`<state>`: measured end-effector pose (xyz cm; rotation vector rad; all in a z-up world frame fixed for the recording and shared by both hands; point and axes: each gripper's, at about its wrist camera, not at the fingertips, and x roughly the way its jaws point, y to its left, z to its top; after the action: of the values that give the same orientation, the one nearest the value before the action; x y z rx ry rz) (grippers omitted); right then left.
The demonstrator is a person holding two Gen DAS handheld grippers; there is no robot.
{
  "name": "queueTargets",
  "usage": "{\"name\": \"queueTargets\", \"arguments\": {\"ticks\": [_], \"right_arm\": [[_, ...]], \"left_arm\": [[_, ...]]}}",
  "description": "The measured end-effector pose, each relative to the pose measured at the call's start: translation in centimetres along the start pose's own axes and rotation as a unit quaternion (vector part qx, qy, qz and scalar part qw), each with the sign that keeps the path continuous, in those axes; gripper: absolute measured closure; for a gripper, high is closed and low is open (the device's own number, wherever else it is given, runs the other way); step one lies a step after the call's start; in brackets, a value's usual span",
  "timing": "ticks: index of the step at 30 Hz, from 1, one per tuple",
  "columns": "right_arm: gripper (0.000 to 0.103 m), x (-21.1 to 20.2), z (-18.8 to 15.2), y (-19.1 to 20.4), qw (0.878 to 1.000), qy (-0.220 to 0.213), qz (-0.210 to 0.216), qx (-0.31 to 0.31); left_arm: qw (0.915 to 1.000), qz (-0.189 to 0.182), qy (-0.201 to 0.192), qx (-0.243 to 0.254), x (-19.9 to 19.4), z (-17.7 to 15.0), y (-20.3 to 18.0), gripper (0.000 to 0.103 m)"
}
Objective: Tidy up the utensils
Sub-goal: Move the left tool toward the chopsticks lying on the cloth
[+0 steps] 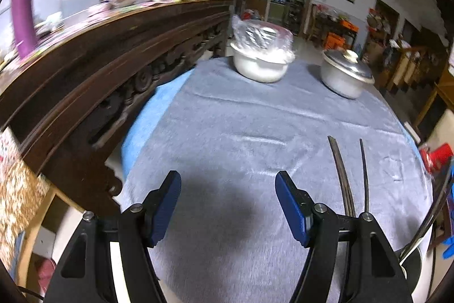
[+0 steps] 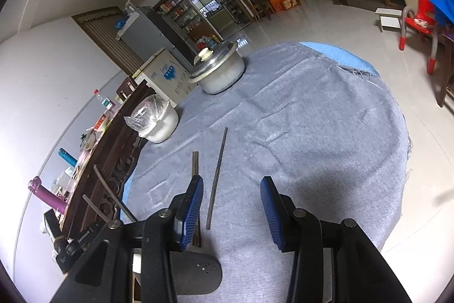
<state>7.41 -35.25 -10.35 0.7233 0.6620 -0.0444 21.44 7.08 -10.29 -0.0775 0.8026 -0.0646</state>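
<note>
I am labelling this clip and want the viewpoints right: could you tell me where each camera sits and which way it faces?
Left wrist: on the left gripper, angled down across the grey cloth at the wrapped bowl; its blue pads stand open.
Right wrist: on the right gripper, angled down at the chopsticks; its pads stand apart, gripping nothing.
Shared: cloth, chopsticks, wrapped bowl, lidded pot.

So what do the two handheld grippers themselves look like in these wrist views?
Both match. The left gripper and right gripper each have a black plastic frame, silver pivot pins and two flat blue fingers with finely ribbed pads. A white strip shows inside each frame. No hands or sleeves are visible.
</note>
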Motion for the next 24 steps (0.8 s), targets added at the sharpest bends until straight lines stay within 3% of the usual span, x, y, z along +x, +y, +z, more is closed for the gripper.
{"name": "queueTargets", "arguments": {"ticks": [5,11,18,24], "right_arm": [[0.058,1.0,0.0,-0.6,1.000,0.013,0.002,0.009],[0.058,2.4,0.0,-0.3,1.000,0.026,0.001,0.003],[0.058,4.2,-0.5,-0.8,0.999,0.047,-0.003,0.007],[0.058,5.7,-0.2,-1.7,0.998,0.058,-0.008,0.014]], "left_arm": [[0.9995,-0.006,0.023,0.020,2.4,0.8,-0.9,0.033],[0.9972,-0.049,0.045,0.032,4.3,1.4,-3.0,0.033],[0.9882,-0.103,0.090,0.069,7.4,1.2,-7.2,0.033],[0.9790,-0.117,0.107,0.128,10.0,0.0,-11.2,0.033]]}}
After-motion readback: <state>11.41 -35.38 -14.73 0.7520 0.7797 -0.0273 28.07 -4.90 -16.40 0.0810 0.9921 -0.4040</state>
